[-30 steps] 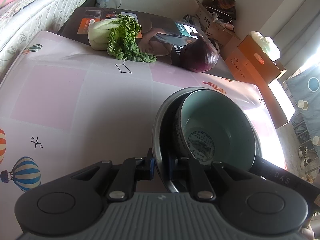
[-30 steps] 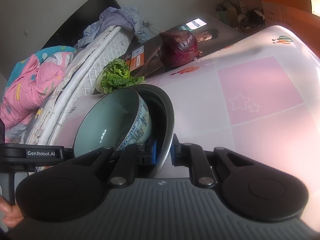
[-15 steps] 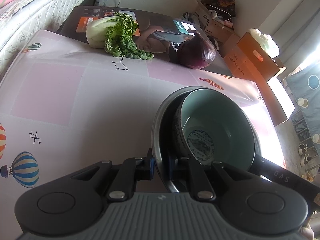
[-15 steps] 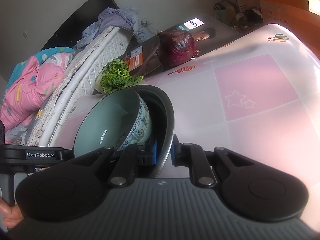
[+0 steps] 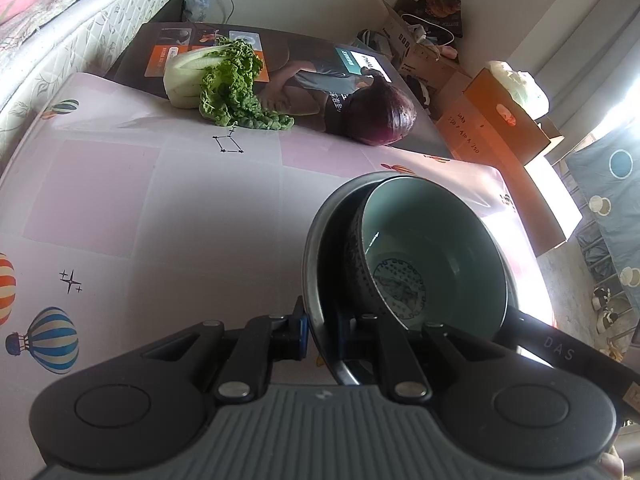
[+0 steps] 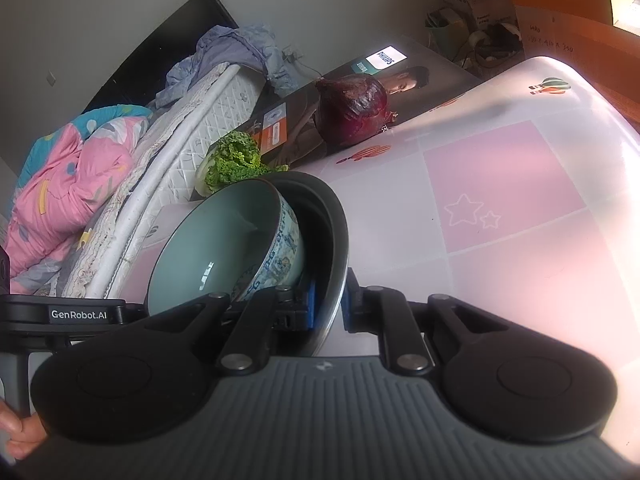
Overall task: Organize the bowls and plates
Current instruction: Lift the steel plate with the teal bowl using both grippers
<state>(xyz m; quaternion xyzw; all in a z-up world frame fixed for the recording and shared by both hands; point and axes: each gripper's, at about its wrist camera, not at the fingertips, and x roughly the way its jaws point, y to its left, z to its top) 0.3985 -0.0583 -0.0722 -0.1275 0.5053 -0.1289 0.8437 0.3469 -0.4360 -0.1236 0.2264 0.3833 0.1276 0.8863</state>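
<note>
Since the earlier frames, the green leafy cabbage (image 5: 224, 80) and dark purple cabbage (image 5: 378, 114) have slid slightly lower in the left wrist view, while our hold looks unchanged. From the left wrist, our left gripper (image 5: 320, 330) is pinched narrow on the rim of a dark grey metal plate (image 5: 320, 248), which carries a pale green ceramic bowl with blue patterning (image 5: 432, 248) above the pink patterned tablecloth (image 5: 160, 220). We judge that the bowl, sitting loose and tilted, could slide or tip out if either hand dips. Plate's near edge is hidden behind the gripper body. From the right wrist, our right gripper (image 6: 330, 306) is likewise clamped narrow on the plate's opposite rim (image 6: 336, 240), the bowl (image 6: 224, 248) leaning against it. Uneven pulling by the two hands could twist the plate free. Bright glare washes out the cloth at right, and the plate's underside is unseen.
</note>
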